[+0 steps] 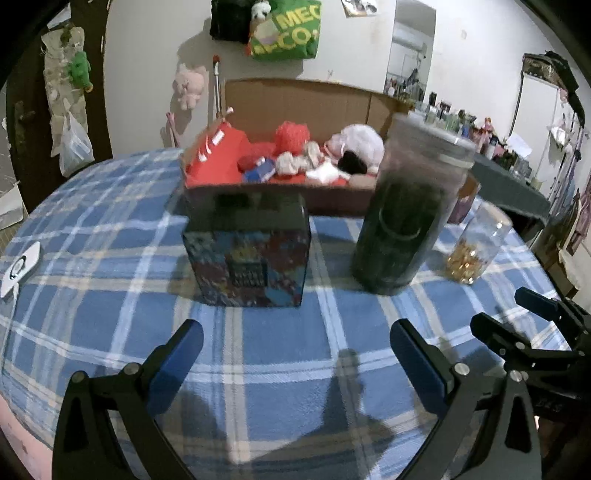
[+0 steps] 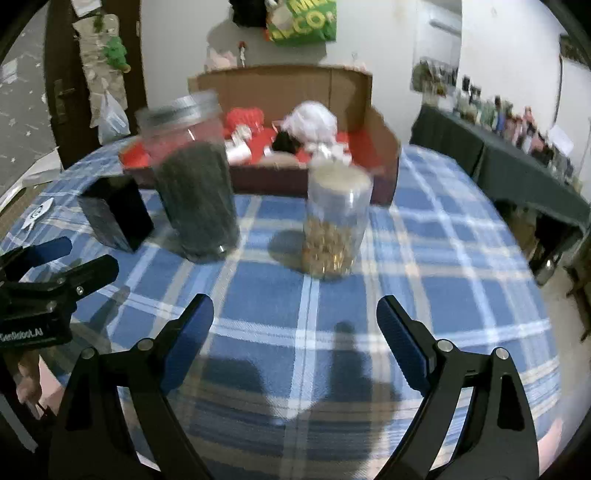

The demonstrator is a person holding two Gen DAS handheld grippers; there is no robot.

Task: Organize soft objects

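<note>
Hand-held gripper before toy-filled box

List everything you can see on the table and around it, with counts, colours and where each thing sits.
Cardboard box: one, brown, far side of table.
Soft toys: several, red, white and pink, inside the box.
Tall jar: one, clear with dark contents, in front of the box.
Small jar: one, clear with golden contents, right of the tall jar.
Printed box: one, dark multicoloured, left of the tall jar.
Tablecloth: one, blue and white plaid, covering the table.
Green bag: one, hanging on the wall.
Left gripper: open, empty.
Right gripper: open, empty.
</note>
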